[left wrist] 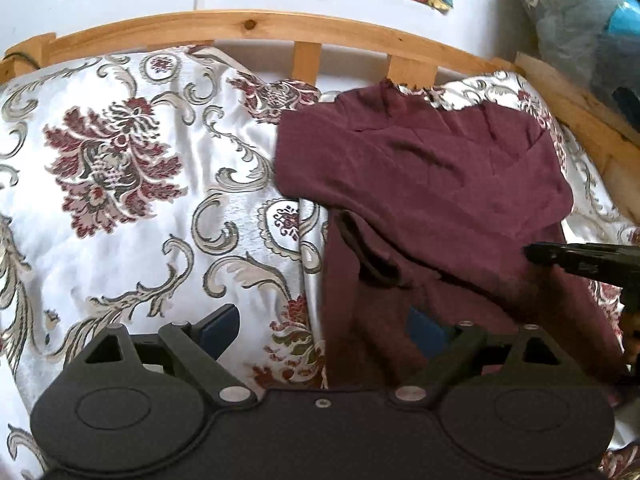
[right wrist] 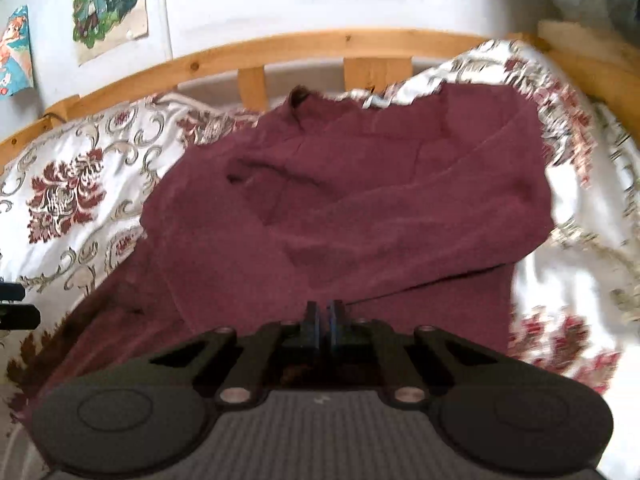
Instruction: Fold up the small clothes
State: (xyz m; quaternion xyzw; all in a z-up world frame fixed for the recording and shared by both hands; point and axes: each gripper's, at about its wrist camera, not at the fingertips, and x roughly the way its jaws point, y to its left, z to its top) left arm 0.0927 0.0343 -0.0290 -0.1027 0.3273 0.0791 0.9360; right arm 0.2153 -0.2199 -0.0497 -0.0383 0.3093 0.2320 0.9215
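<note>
1. Maroon top (right wrist: 360,200): spread on the patterned bedspread (left wrist: 140,200), with the near hem right under both tools.
2. Right gripper (right wrist: 324,312): jaws closed, pads together at the near hem. Cannot tell whether any cloth is actually pinched between them.
3. Left gripper (left wrist: 326,318): jaws wide apart and clamping nothing. Side edge of the cloth lies between them, with one finger partly hidden behind a fold.
4. Likely trouble: lifting with only one corner secured, so the hem sags and the fold lands skewed. Cause would be the open left jaws, or a right pinch that has missed the fabric.
5. Further risk: catching a single layer, or the slippery bedspread along with it, and dragging the whole piece out of shape.
6. Mid-body: creased, with one sleeve apparently lying across the chest, which could bunch inside a fold.
7. Heading: long axis runs from the hem, away from the tools, to the collar (right wrist: 300,98), pointing at the wooden rail (right wrist: 320,42).
</note>
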